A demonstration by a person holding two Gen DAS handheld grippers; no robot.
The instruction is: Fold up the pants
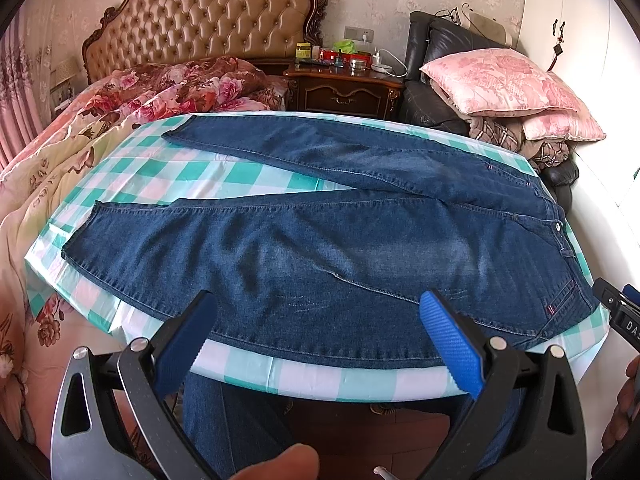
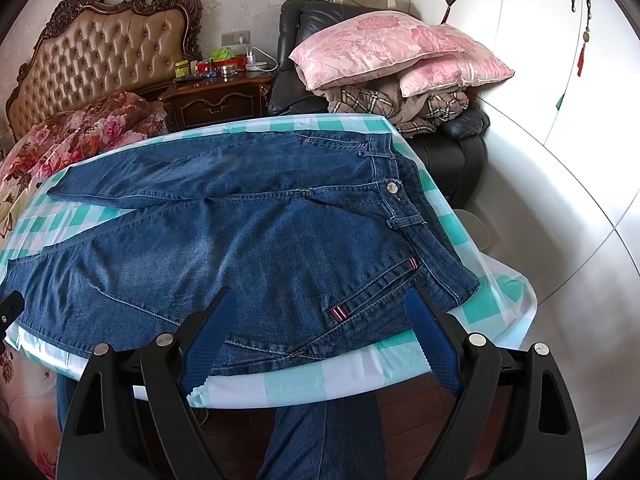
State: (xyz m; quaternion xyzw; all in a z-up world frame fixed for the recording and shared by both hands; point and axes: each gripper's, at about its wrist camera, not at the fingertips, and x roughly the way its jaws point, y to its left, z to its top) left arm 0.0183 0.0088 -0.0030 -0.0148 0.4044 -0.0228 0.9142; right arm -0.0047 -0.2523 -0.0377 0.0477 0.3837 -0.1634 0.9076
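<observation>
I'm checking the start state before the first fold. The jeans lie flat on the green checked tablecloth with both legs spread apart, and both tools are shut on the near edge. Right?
Not quite: both tools are open and hold nothing. The left wrist view shows the left tool spread wide above the jeans; the right wrist view shows the right tool the same. The jeans do lie flat on the green checked tablecloth, legs apart.

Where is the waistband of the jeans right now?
The waistband lies at the right end of the checked table, nearest the black armchair, ahead of the open right gripper.
</observation>
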